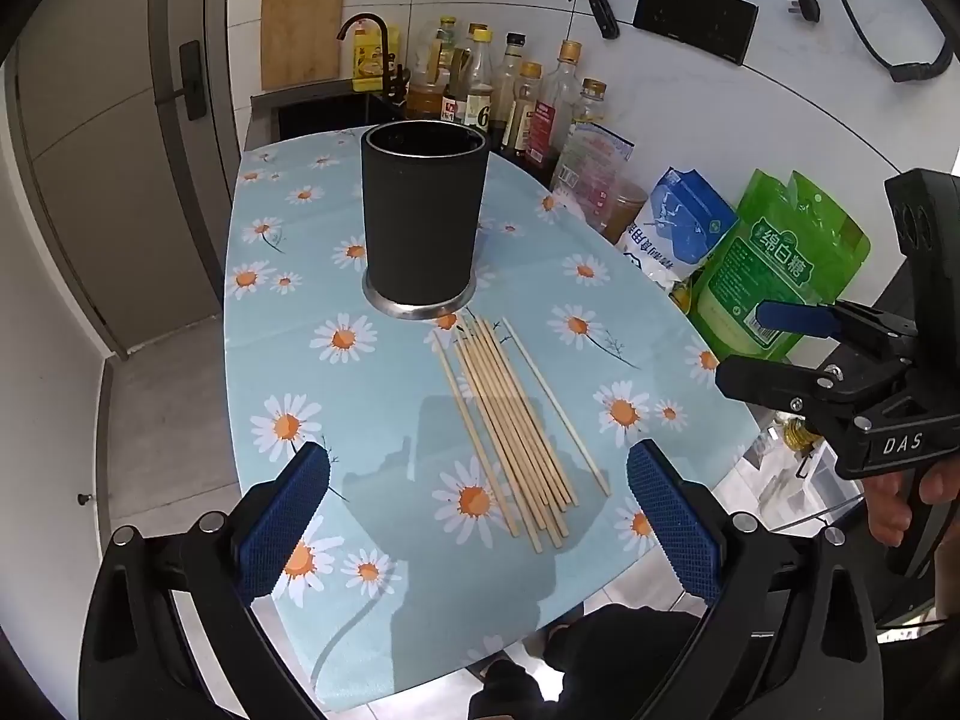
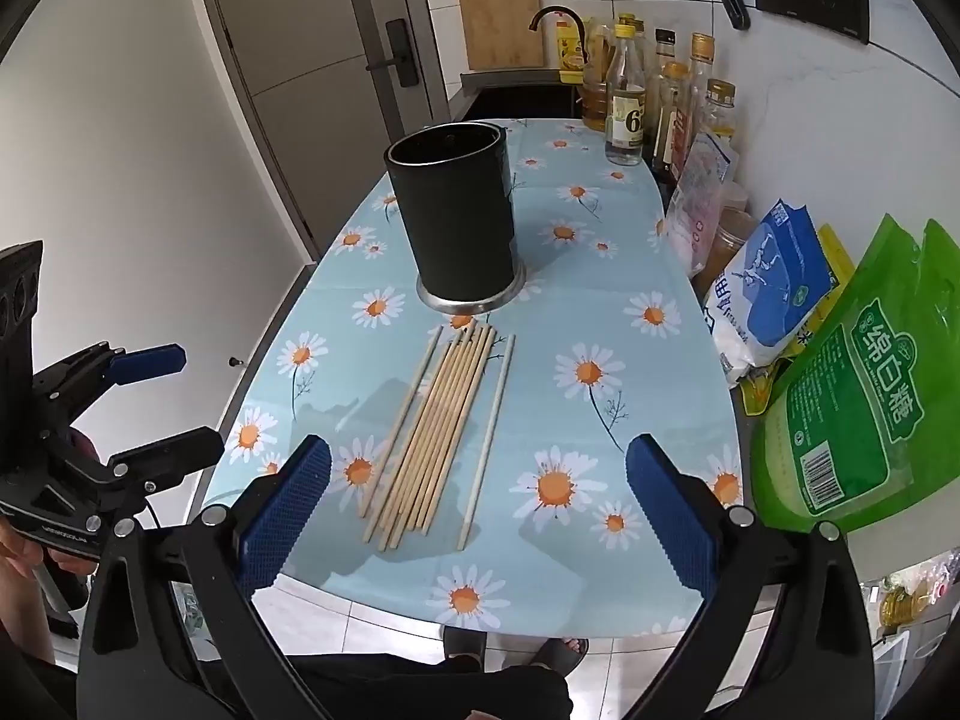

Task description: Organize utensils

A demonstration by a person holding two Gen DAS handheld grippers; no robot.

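From your left wrist view, the left claw (image 1: pixel 477 516) stands wide apart with nothing between its pads, hovering over the near edge of the bench (image 1: pixel 372 420). The sticks (image 1: pixel 516 420) lie flat in a loose bundle just ahead of it and slightly to the right, their long axis running from the near right up toward the far left, where their far tips almost reach the foot of the cup (image 1: pixel 422 216). One stick lies a little apart on the right of the bundle. The cup stands upright and looks empty. Your right claw (image 1: pixel 774 348) shows at the right edge, also apart and holding nothing. From your right wrist view, the right claw (image 2: pixel 478 516) is spread wide and empty, and the sticks (image 2: pixel 441 426) sit just ahead and a touch left of its centre, running near-left to far-right toward the cup (image 2: pixel 456 216). The left claw (image 2: pixel 159 402) hangs off the bench's left side. Both claws look about equally near; the near ends of the sticks point at you, so you would likely close across the bundle, not along it.
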